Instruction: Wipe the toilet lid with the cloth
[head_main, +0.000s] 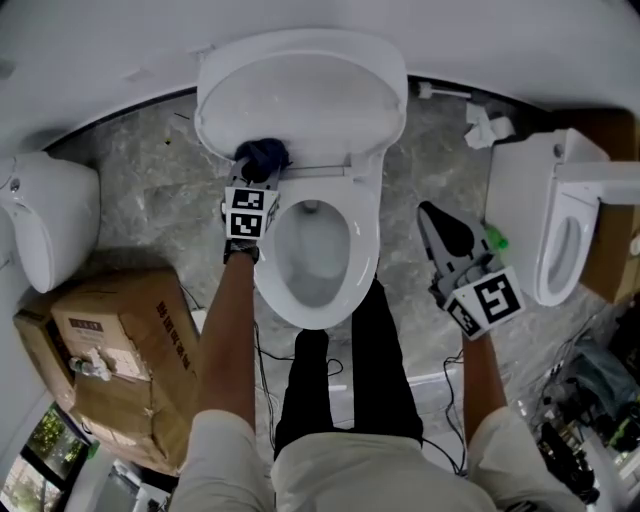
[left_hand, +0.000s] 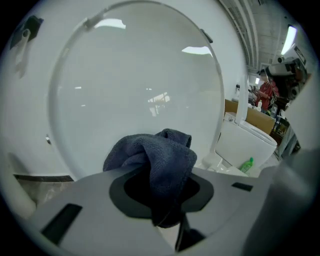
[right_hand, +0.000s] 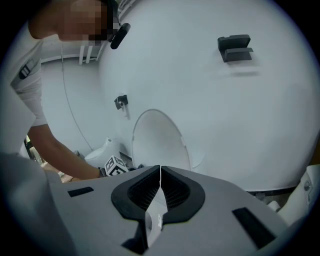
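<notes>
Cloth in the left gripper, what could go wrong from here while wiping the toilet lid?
1. The dark blue cloth is only a bunched wad in the left gripper; it might slip out and fall into the open bowl below.
2. With so little cloth ahead, the hard jaws might scrape the raised toilet lid.

Bright even light, glare streaks on toilet lid (left_hand: 135, 95), fisheye views with dark corners
</notes>
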